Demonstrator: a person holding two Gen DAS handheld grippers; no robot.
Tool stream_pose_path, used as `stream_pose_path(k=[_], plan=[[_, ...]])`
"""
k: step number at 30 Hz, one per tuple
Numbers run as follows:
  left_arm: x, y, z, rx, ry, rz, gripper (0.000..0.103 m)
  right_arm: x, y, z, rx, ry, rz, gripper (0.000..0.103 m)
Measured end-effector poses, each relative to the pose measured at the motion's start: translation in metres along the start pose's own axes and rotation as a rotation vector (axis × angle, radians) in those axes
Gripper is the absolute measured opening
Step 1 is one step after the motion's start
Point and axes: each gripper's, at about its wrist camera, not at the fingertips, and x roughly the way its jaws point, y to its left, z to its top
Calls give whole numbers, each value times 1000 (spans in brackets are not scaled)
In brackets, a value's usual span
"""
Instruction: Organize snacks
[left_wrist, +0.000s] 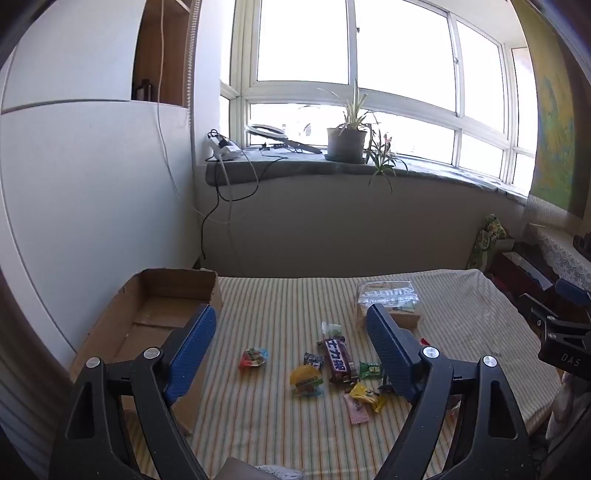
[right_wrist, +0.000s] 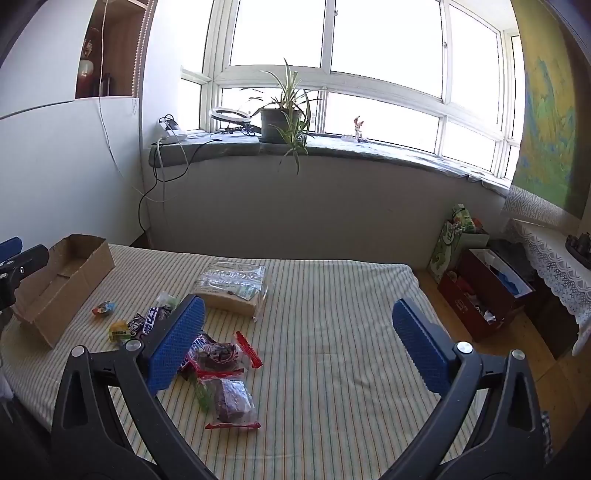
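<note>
While both grippers gape empty, snacks (left_wrist: 338, 360) lie beyond the left gripper (left_wrist: 291, 332).

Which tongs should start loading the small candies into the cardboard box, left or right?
Left, probably. The left tongs are open with the small candies in front of them and the cardboard box beside their left finger. The right tongs, also open, face bare striped cloth; the box is far off.
</note>
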Motion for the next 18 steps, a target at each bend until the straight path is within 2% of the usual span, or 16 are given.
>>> stream_pose_path(k=[4,5,14,18], plan=[[0,-2,0,11,6,6,84,-4,-1,-6,-1,-21,0,103],[0,-1,4,11,9,3,84,1,0,-1,-11,10,1,103],[-3,-1,4,-1,-2,-8,84,-9,-3,-5,8,-2,8,103],[-4,-3,3,2,-6,-8,84,3,2,-3,-1,19,11,103]])
